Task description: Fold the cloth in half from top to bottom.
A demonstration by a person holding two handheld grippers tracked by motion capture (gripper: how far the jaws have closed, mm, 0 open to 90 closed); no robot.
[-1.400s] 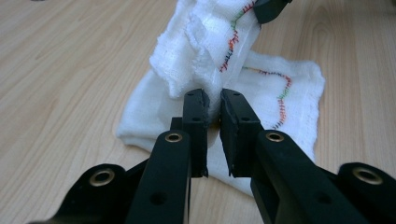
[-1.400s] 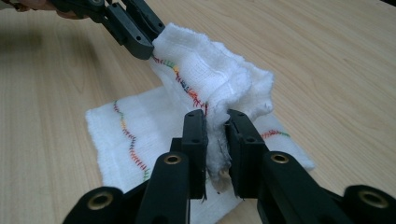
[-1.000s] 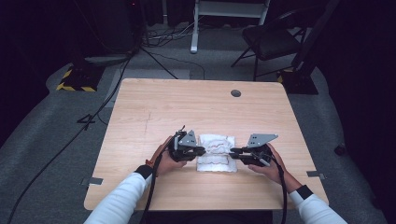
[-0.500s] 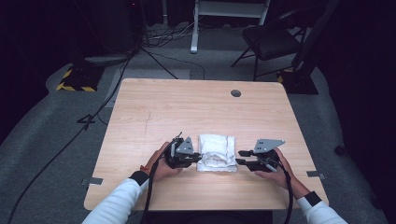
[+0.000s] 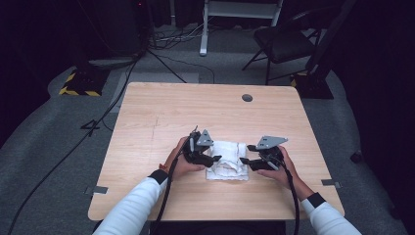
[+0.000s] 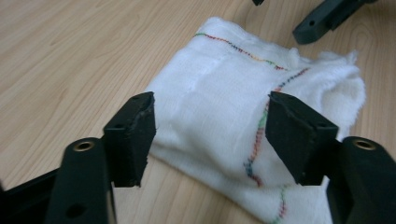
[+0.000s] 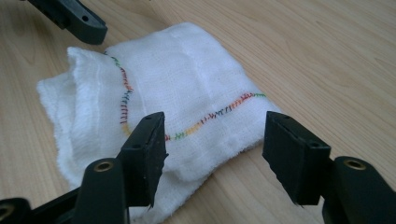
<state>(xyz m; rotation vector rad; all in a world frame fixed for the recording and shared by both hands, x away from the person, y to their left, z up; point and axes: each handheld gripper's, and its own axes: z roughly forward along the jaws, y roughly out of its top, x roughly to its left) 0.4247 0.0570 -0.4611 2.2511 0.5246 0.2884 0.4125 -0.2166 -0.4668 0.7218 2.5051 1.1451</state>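
The fingers of both grippers are spread wide with nothing between them: those of the left gripper (image 6: 212, 135) frame the left part of the cloth (image 5: 225, 160), and those of the right gripper (image 7: 215, 154) hang just off its right edge. Seen from above, the left gripper (image 5: 211, 159) sits at the cloth's left side and the right gripper (image 5: 246, 160) at its right, both low over the tabletop (image 5: 161, 107).

The cloth (image 6: 243, 107) lies folded into a thick, rough rectangle at the near middle of the tabletop, between the two hands. It is white, loosely woven, gauzy stuff, with a line of rainbow-coloured stitching wandering across its upper layer (image 7: 187, 88). The folds are soft and puffy, the edges rounded, and one end is bunched and a little frayed.

I would judge it very light and limp: it will sag and unfold as soon as one layer is lifted, and it won't slip much against rubbery pads. The sensible places to pinch look like the corners or the hemmed edge, taking all the layers at once if the fold is to stay together, or only the top layer if it is to be opened.

The tabletop is smooth pale wood grain with a round grommet (image 5: 247, 98) at its far side.
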